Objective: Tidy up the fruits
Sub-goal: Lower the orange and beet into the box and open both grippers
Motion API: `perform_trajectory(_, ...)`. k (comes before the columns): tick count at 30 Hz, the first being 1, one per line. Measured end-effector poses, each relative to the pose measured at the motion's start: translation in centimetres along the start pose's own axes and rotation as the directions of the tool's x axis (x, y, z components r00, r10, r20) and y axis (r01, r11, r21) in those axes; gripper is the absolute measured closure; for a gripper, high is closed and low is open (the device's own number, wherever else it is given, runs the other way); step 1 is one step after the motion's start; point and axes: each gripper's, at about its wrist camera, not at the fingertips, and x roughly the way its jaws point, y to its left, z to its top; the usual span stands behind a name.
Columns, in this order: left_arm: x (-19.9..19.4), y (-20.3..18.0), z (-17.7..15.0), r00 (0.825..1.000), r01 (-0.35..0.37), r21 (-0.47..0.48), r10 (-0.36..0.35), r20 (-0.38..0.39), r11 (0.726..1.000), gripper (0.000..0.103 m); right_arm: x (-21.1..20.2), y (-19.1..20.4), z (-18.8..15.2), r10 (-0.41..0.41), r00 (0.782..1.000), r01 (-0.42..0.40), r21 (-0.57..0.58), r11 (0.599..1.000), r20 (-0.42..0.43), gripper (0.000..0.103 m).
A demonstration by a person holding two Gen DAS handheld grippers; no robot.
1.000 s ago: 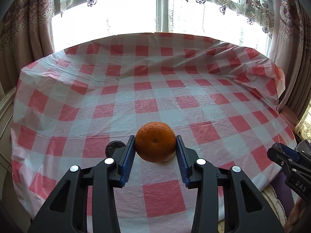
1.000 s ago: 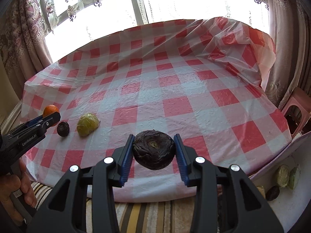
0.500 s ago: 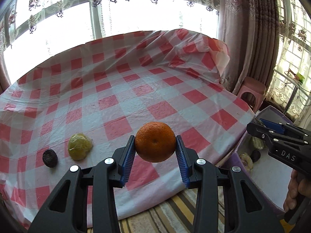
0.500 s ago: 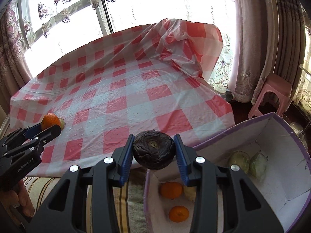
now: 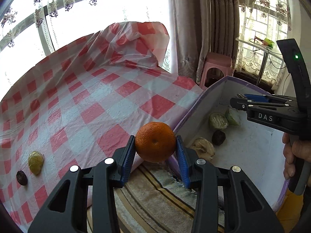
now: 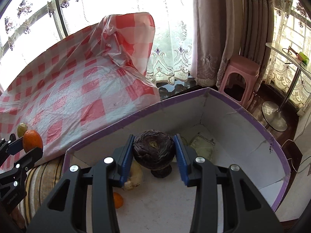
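Observation:
My left gripper (image 5: 155,151) is shut on an orange (image 5: 155,141), held in the air over the near corner of a purple-rimmed white box (image 5: 196,104), beside the table's edge. My right gripper (image 6: 154,151) is shut on a dark wrinkled fruit (image 6: 153,150) and hangs over the inside of the box (image 6: 233,104). In the right wrist view the left gripper (image 6: 18,151) with the orange (image 6: 32,141) shows at the far left. The right gripper (image 5: 252,106) shows over the box in the left wrist view. Several fruits lie in the box, among them an orange one (image 6: 117,200) and a dark one (image 5: 218,137).
A yellow-green fruit (image 5: 35,162) and a small dark fruit (image 5: 21,177) lie on the red-checked tablecloth (image 5: 97,101). A striped cloth (image 5: 155,194) lies under the box. A pink stool (image 6: 240,77) and curtains stand behind the box. A hand (image 5: 291,155) holds the right gripper's handle.
Both grippers swung right from over the table to the box, each still holding its fruit. The box has come into full view under the right gripper.

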Motion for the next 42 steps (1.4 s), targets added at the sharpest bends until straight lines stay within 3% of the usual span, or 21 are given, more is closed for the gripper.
perform_trajectory(8,2.1,-6.0,0.0,0.994,0.096,0.158,-0.087,-0.059,0.983,0.064,1.2,-3.2,-0.4,-0.088,0.994,0.092,0.053,0.994,-0.066,0.062)
perform_trajectory(14,3.9,-9.2,-0.4,0.983,0.156,0.242,-0.127,-0.133,0.958,0.064,3.4,-3.5,-0.7,-0.124,0.981,0.129,0.025,0.991,-0.152,0.062)
perform_trajectory(21,6.6,-10.6,-0.9,0.957,0.218,0.264,-0.153,-0.247,0.939,0.064,5.6,-2.3,-0.7,-0.157,0.960,0.135,-0.106,0.985,-0.233,0.062)
perform_trajectory(25,8.4,-11.5,-1.6,0.930,0.265,0.273,-0.171,-0.325,0.925,0.064,7.1,-1.5,-0.8,-0.154,0.946,0.104,-0.181,0.978,-0.285,0.062)
perform_trajectory(28,9.5,-11.6,-1.8,0.919,0.265,0.263,-0.160,-0.360,0.928,0.064,8.0,-1.2,-0.9,-0.153,0.936,0.085,-0.217,0.972,-0.316,0.062)
perform_trajectory(34,10.5,-12.8,-2.4,0.909,0.267,0.309,-0.132,-0.395,0.913,0.064,9.6,-1.5,-0.9,-0.169,0.912,0.078,-0.248,0.966,-0.374,0.062)
perform_trajectory(42,12.2,-13.0,-2.5,0.900,0.258,0.304,-0.114,-0.421,0.917,0.064,11.1,-1.9,-1.7,-0.175,0.884,0.063,-0.260,0.963,-0.434,0.061)
